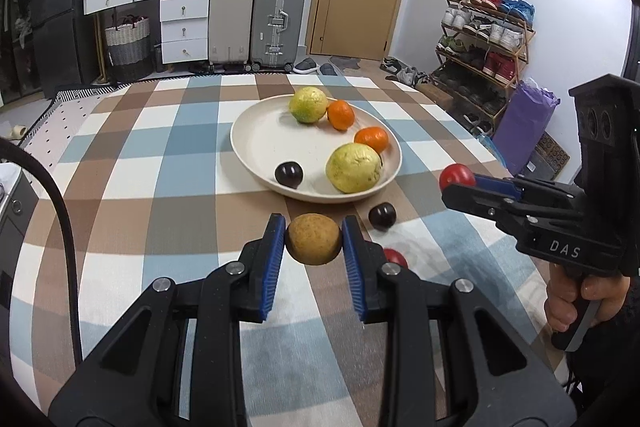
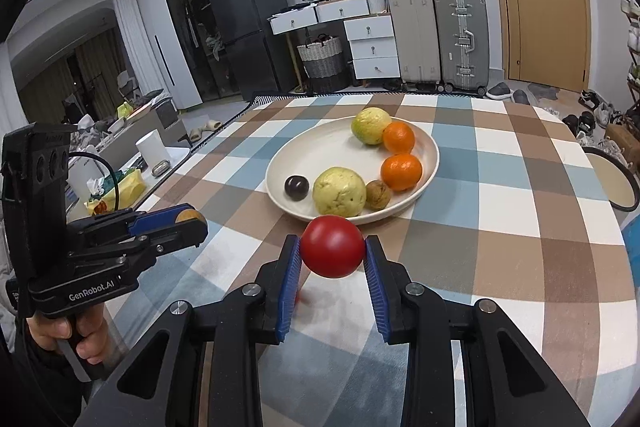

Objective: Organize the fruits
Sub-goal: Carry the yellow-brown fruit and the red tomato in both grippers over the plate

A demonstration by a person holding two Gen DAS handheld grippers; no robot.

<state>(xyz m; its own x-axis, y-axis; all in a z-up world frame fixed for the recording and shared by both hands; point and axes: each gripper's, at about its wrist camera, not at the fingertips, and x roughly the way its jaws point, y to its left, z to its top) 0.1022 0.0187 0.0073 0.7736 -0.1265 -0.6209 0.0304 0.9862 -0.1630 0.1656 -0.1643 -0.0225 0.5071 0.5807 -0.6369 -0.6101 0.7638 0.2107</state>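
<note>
Left wrist view: a round tan-brown fruit (image 1: 314, 239) is pinched by the left gripper (image 1: 314, 241) above the checked tablecloth (image 1: 160, 187); a glossy red round fruit (image 2: 333, 246) is clamped in the right gripper (image 2: 333, 251), near the cream round plate (image 2: 320, 147).

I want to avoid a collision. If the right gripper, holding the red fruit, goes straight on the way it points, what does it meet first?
Most likely the near rim of the plate, then the yellow-green fruit behind it. The right gripper carries the red fruit just short of that rim; its height above it is unclear.
</note>
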